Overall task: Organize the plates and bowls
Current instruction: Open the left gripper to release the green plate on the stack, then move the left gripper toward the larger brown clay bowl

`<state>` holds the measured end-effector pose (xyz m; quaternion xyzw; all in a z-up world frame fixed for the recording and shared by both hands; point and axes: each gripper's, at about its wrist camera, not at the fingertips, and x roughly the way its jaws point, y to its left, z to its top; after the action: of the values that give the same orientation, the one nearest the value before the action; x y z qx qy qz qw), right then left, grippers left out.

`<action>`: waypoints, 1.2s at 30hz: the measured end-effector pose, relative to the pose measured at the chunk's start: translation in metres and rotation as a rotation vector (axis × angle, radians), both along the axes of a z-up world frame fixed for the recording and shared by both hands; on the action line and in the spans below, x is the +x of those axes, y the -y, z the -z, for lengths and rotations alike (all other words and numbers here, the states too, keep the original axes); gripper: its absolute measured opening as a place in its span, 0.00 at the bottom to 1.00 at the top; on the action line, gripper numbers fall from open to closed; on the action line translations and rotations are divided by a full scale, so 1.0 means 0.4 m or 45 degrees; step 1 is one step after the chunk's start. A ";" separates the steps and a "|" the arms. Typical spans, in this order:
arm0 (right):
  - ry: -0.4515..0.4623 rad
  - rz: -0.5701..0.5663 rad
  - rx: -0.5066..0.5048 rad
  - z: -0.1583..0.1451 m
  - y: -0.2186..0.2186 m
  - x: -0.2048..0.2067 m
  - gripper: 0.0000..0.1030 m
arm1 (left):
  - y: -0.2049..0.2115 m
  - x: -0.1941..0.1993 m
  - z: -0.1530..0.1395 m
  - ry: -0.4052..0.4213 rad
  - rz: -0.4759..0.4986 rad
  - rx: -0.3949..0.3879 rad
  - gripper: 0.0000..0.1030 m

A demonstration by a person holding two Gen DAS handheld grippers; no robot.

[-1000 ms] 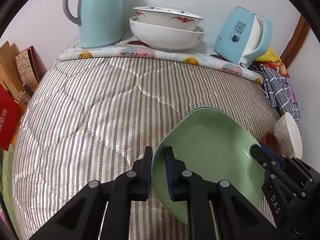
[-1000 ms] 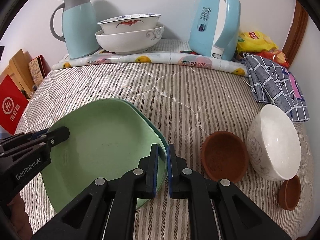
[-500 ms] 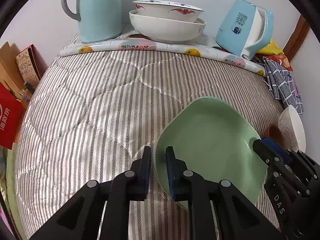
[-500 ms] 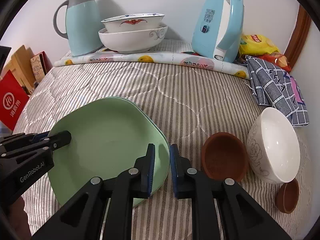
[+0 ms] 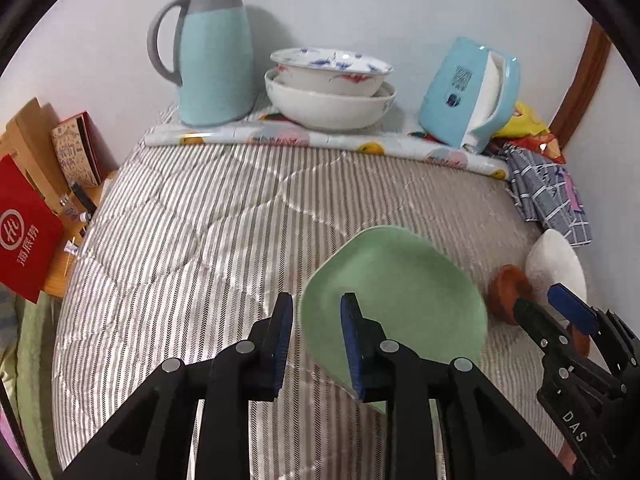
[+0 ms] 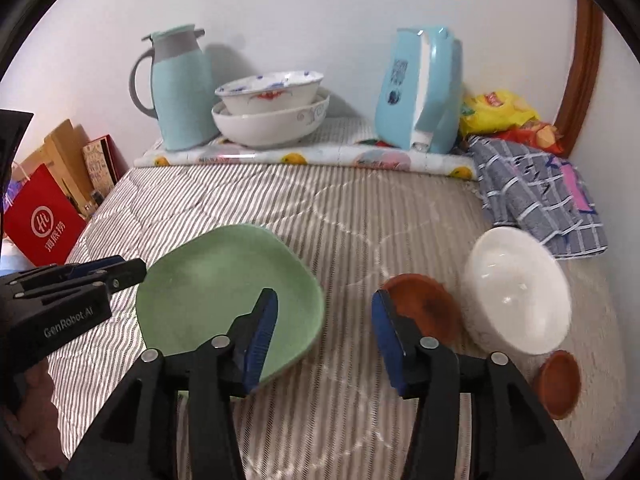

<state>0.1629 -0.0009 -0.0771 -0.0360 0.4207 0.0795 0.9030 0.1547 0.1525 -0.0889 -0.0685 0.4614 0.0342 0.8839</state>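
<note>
A stack of green plates (image 5: 394, 292) (image 6: 224, 288) lies on the striped quilt. My left gripper (image 5: 318, 334) is open, its jaws either side of the plates' left rim without gripping. My right gripper (image 6: 322, 332) is open wide above the plates' right edge; it also shows in the left wrist view (image 5: 556, 308). A brown bowl (image 6: 424, 308), a white bowl (image 6: 518, 288) and a small brown dish (image 6: 560, 384) sit to the right. Two white patterned bowls (image 6: 272, 108) are stacked at the back.
A light blue thermos jug (image 5: 214, 52) and a blue kettle (image 6: 420, 88) stand on a fruit-print mat (image 5: 320, 142) by the wall. A checked cloth (image 6: 536, 200) and snack bags (image 6: 496, 114) lie at the right. A red bag (image 5: 24, 236) and boxes stand left of the bed.
Both grippers opened and let go of the green plates, which now rest on the quilt. Both grippers pulled back and rose a little.
</note>
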 end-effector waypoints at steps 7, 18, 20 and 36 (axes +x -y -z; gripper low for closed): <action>0.053 0.095 0.032 -0.056 0.110 -0.043 0.53 | 0.065 -0.028 -0.043 0.043 0.016 -0.006 0.23; 0.108 0.253 0.032 -0.100 0.291 -0.117 0.53 | 0.216 -0.042 -0.078 0.107 0.116 -0.028 0.23; 0.112 0.264 0.023 -0.104 0.318 -0.125 0.53 | 0.243 -0.039 -0.079 0.109 0.130 -0.033 0.23; 0.037 0.357 0.042 -0.040 0.506 -0.164 0.53 | 0.405 -0.001 0.008 -0.014 0.191 -0.083 0.23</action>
<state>0.0971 -0.2035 -0.0611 0.0367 0.4071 -0.0410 0.9117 0.1543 -0.0095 -0.0921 -0.0622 0.4711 -0.0467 0.8787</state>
